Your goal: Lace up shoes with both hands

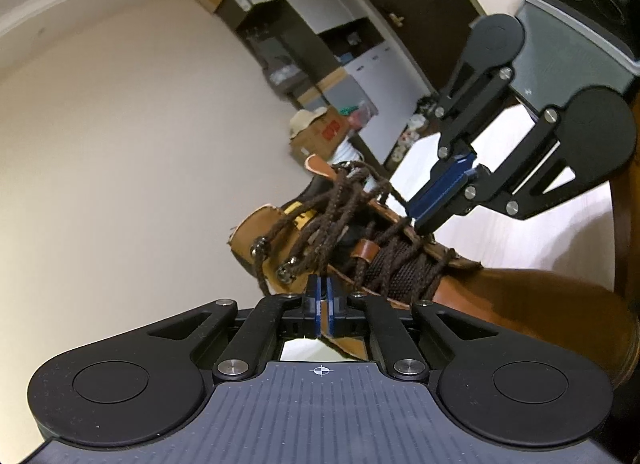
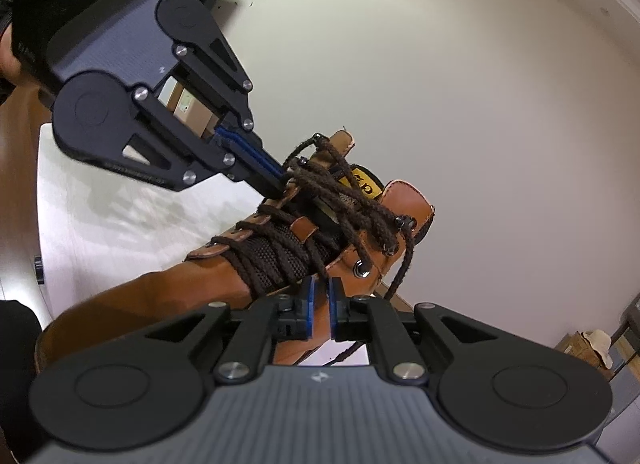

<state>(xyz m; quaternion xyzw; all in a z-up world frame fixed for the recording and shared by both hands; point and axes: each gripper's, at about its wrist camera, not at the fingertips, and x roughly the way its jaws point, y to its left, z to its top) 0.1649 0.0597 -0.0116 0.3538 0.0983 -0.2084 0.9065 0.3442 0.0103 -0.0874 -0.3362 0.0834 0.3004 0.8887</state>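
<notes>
A tan leather boot (image 1: 500,304) (image 2: 160,296) with a dark brown lace (image 1: 332,216) (image 2: 340,200) is raised between both grippers, ankle end up. The lace crosses the tongue and loops loosely around the upper metal hooks. My left gripper (image 1: 323,284) sits at the bottom of the left wrist view, its blue pads nearly together on a lace strand by the upper hooks. In the right wrist view the left gripper (image 2: 282,182) comes in from the upper left. My right gripper (image 2: 321,284) holds a narrow gap with a strand running into its tips. From the left wrist view the right gripper (image 1: 418,224) pinches at the eyelet flap.
A white table top (image 2: 120,216) (image 1: 540,248) lies under the boot, with brown floor beyond its edge. Cardboard boxes (image 1: 320,132) and shelving (image 1: 304,24) stand by the far wall. A person's hand (image 2: 8,60) holds the left gripper at the frame edge.
</notes>
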